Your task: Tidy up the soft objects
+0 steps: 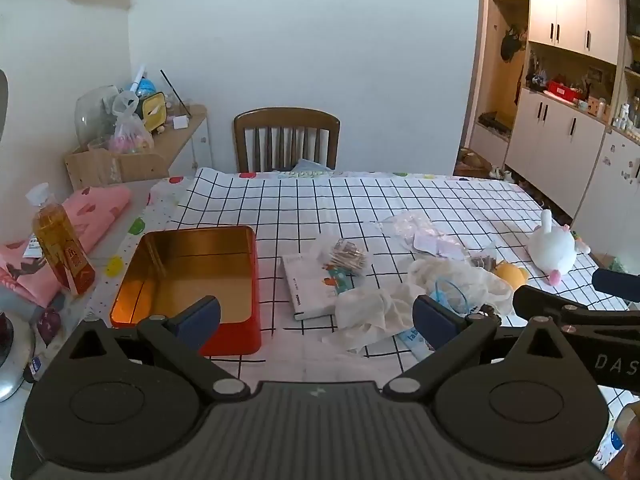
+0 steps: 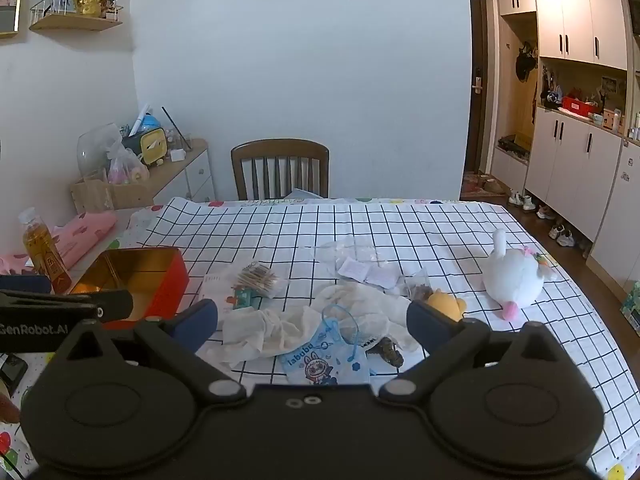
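Note:
An empty red tin box (image 1: pixel 188 284) (image 2: pixel 136 280) with a gold inside stands at the table's left. A crumpled white cloth (image 1: pixel 376 308) (image 2: pixel 280 328) lies in the middle, near a small yellow plush (image 1: pixel 510 274) (image 2: pixel 446 304) and a white plush rabbit (image 1: pixel 554 246) (image 2: pixel 512 276) on the right. A blue labubu pouch (image 2: pixel 324 358) lies at the near edge. My left gripper (image 1: pixel 316 320) hovers open over the tin's near right corner and the cloth. Above the pouch and cloth hangs my right gripper (image 2: pixel 312 324), open and holding nothing.
A small book (image 1: pixel 316 284) and a bag of cotton swabs (image 1: pixel 348 258) lie beside the tin, and clear plastic bags (image 2: pixel 360 264) behind the cloth. A bottle of amber liquid (image 1: pixel 60 248) and a pink cloth (image 1: pixel 96 212) sit left. A wooden chair (image 1: pixel 286 140) stands at the far edge.

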A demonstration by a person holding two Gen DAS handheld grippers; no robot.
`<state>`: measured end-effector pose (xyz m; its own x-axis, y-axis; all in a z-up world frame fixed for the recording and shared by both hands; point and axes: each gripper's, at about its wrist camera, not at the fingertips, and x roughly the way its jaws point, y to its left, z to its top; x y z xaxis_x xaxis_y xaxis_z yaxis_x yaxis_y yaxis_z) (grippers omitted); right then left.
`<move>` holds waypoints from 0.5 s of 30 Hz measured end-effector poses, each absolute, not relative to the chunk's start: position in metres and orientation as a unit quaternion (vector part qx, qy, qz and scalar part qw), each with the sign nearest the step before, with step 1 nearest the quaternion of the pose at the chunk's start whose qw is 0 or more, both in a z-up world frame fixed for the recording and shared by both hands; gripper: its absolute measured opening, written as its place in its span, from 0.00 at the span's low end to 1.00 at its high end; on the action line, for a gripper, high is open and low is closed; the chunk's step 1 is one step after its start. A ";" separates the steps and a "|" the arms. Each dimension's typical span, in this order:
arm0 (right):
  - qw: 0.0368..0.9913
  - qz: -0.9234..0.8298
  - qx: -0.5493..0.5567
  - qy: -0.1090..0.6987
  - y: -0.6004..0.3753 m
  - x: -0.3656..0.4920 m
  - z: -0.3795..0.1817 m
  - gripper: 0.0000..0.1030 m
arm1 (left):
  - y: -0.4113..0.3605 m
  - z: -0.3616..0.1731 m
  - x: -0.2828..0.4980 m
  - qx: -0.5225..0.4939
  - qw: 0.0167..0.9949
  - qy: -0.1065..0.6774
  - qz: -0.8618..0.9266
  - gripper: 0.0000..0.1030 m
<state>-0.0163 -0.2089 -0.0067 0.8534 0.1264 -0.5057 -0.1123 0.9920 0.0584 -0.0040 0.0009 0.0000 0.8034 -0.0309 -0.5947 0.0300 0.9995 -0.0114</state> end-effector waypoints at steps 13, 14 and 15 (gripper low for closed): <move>0.963 0.061 0.011 0.262 -0.209 -0.018 -0.006 0.98 | 0.001 -0.003 -0.002 -0.002 0.947 0.322 -0.007 1.00; 0.963 0.061 0.011 0.262 -0.208 -0.018 -0.006 0.98 | 0.001 -0.003 -0.002 -0.003 0.946 0.323 -0.008 1.00; 0.963 0.061 0.011 0.262 -0.209 -0.018 -0.006 0.98 | 0.001 -0.003 -0.002 -0.004 0.946 0.324 -0.008 1.00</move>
